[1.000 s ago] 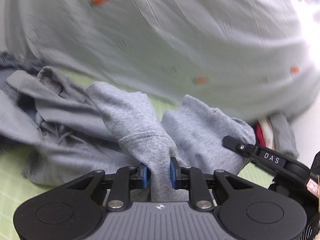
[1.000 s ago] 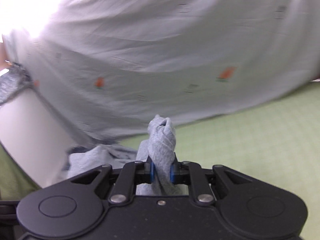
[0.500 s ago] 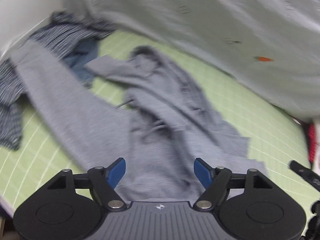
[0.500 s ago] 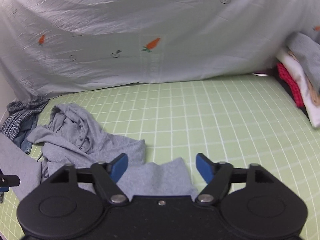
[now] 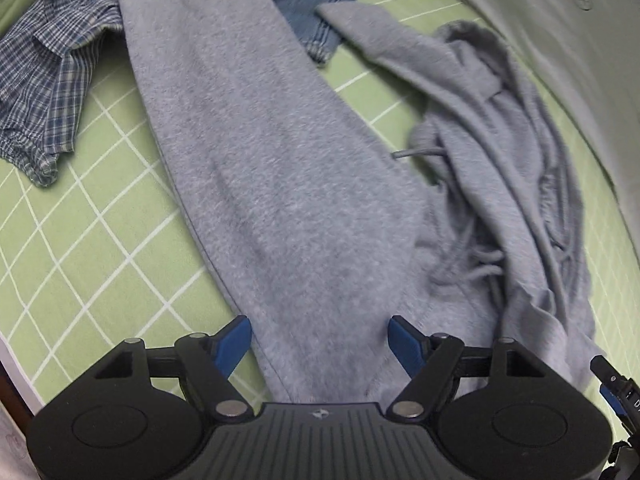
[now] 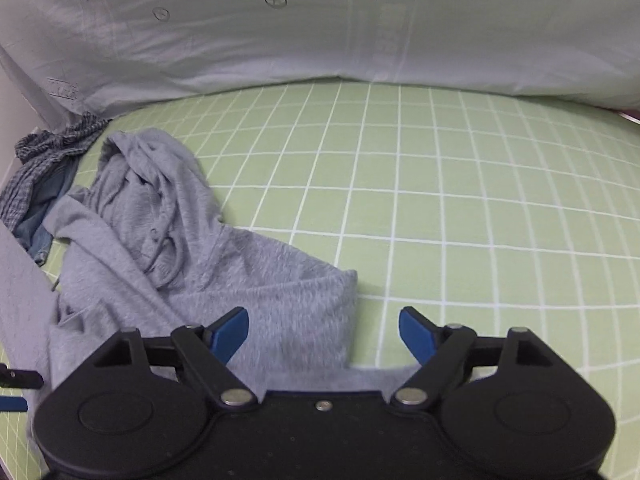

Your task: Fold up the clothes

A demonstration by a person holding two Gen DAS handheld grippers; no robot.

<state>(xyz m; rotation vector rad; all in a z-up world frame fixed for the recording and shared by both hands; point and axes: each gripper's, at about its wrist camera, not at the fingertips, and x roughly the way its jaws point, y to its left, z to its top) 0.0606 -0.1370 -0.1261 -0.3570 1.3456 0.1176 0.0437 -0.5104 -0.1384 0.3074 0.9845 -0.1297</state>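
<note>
A grey hoodie point(image 5: 288, 184) lies crumpled on the green gridded mat point(image 5: 80, 240). One long sleeve stretches away from my left gripper point(image 5: 320, 336), which is open and empty just above the cloth. The hood and drawstrings point(image 5: 420, 154) bunch at the right. In the right wrist view the hoodie point(image 6: 180, 264) lies at the left, with its hem under my right gripper point(image 6: 324, 332), which is open and empty.
A blue plaid shirt point(image 5: 44, 68) and a denim garment point(image 5: 316, 4) lie at the mat's far left. A pale sheet with carrot prints point(image 6: 320, 28) hangs behind the mat point(image 6: 480, 200). The tip of the other gripper point(image 5: 616, 384) shows at the lower right.
Both grippers were shut on grey hoodie cloth a second ago. They have since opened and let it go, and the hoodie now lies on the mat with its sleeve stretched out.
</note>
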